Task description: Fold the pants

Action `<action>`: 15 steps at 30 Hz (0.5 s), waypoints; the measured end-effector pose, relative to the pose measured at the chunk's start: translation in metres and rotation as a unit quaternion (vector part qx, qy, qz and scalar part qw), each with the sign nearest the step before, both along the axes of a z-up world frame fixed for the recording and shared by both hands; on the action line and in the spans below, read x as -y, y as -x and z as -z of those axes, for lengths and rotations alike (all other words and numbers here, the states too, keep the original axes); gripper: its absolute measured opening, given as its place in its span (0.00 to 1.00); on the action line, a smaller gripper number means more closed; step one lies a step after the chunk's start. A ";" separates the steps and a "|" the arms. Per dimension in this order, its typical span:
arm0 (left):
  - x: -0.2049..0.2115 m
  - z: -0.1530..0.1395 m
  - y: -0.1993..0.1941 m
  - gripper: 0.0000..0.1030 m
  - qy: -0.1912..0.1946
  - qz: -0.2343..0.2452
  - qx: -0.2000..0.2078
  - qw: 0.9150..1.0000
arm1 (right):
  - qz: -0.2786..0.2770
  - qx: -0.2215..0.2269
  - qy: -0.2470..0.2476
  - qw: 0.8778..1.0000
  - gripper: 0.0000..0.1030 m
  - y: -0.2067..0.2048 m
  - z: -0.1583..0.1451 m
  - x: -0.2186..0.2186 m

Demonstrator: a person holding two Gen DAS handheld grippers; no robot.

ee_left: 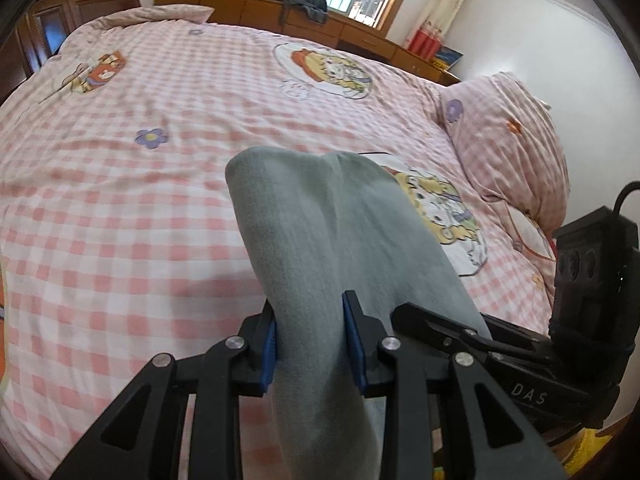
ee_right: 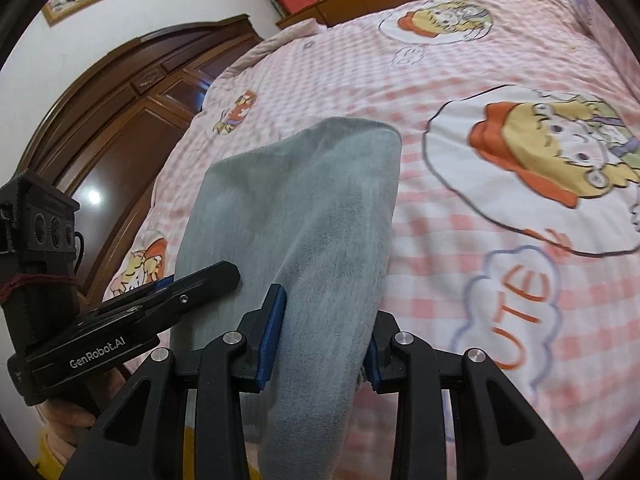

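- My left gripper (ee_left: 310, 340) and right gripper (ee_right: 326, 340) each clamp the near edge of the grey pants (ee_left: 320, 224), draped over the pink checked bedspread (ee_left: 120, 184).
- Step in hand, as I judge it: carrying the fold.
- Next: lay the edge flat, aligned.

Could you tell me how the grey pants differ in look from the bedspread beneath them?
The pants are plain grey and fuzzy; the bedspread is pink-and-white checked with cartoon prints. The pants are gripped by the left gripper and right gripper; the bedspread lies spread out. Both are soft fabric.
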State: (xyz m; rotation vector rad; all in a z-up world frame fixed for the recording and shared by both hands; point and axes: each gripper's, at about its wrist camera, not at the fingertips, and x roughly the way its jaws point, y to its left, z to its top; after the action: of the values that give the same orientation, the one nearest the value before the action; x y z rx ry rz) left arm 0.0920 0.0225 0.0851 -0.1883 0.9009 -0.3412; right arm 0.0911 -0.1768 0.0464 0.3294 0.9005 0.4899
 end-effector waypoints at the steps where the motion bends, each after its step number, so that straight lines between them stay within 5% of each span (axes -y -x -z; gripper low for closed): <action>1: -0.007 0.004 -0.003 0.29 0.000 -0.003 -0.002 1.000 | -0.002 -0.002 0.002 1.000 0.34 -0.004 0.002 -0.006; 10: -0.038 0.046 -0.028 0.32 -0.033 -0.032 -0.021 0.999 | -0.009 -0.019 0.023 1.000 0.34 -0.032 0.037 -0.038; 15: -0.051 0.063 -0.032 0.49 -0.008 -0.060 -0.034 0.998 | -0.021 -0.017 0.019 0.999 0.35 -0.033 0.042 -0.035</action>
State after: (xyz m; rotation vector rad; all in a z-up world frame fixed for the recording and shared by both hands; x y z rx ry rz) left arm 0.1244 0.0736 0.0225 -0.2395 0.9551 -0.2180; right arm 0.1240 -0.1422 0.0045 0.2862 0.9509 0.5059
